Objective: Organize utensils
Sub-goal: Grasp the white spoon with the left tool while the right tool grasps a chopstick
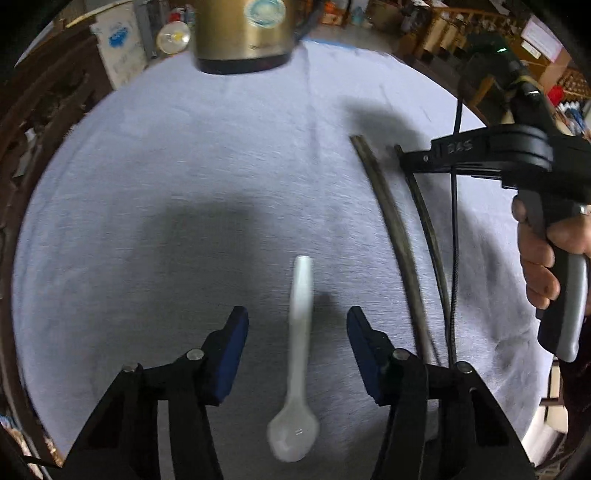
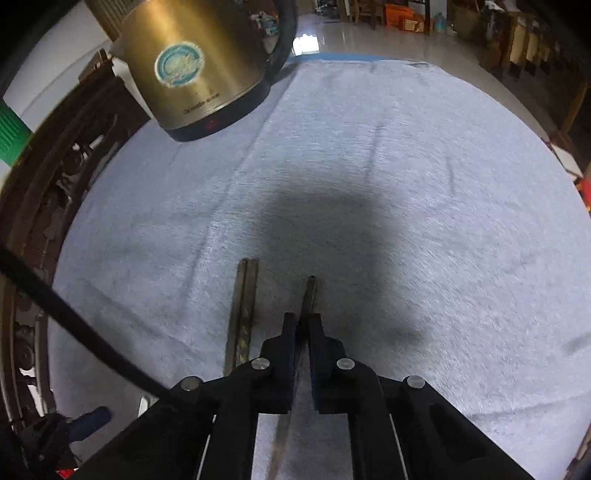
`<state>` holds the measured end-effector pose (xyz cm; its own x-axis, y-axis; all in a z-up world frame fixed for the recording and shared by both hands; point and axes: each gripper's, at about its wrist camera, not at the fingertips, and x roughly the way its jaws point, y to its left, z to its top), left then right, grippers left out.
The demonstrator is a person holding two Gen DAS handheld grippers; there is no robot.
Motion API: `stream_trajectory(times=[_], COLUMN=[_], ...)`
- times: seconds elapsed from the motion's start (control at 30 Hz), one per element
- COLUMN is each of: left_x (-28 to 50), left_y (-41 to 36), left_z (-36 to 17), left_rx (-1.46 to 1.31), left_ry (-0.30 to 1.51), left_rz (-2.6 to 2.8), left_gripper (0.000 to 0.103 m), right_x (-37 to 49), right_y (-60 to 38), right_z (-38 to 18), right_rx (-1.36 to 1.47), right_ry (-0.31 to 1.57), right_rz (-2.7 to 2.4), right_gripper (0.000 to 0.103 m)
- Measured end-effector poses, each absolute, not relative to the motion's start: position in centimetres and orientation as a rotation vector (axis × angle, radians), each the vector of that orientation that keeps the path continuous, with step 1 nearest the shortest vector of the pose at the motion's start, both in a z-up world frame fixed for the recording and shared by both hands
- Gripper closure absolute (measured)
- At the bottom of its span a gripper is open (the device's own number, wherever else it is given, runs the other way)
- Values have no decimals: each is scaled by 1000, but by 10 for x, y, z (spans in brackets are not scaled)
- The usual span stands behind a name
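Note:
A white ceramic spoon (image 1: 300,332) lies on the pale cloth (image 1: 184,184), bowl toward the camera. Its handle runs between the blue pads (image 1: 231,350) of my left gripper (image 1: 297,325), which is open and does not touch it. To the right lie dark chopsticks (image 1: 393,229), and a separate single chopstick (image 1: 424,218) beside them. My right gripper (image 1: 404,159), held by a hand (image 1: 543,258), comes in from the right at that single chopstick's far end. In the right wrist view my right gripper (image 2: 303,323) is shut on this chopstick (image 2: 310,291); the other chopsticks (image 2: 243,306) lie just left of it.
A brass-coloured electric kettle (image 1: 243,33) (image 2: 195,74) stands at the cloth's far edge. Dark carved wooden furniture (image 2: 55,192) borders the left side. A black cable (image 2: 74,317) crosses the lower left of the right wrist view. The floor (image 2: 369,37) shows beyond the table.

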<state>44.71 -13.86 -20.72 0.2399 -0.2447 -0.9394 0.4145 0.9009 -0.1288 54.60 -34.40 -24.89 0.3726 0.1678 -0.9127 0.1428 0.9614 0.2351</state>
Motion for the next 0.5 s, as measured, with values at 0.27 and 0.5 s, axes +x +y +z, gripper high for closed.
stream_trajectory(times=[0.27, 0.5], left_x=[448, 426], left_y=[-138, -107], left_z=[-210, -164], left_rx=[121, 88], left_ry=[1226, 1113], left_rz=[-480, -461], left_gripper=[93, 93], right_x=[485, 452], right_y=[-393, -419], right_z=[-208, -193], right_rx=[397, 460], right_ry=[1007, 999], right_rz=[76, 81], right_gripper=[103, 99])
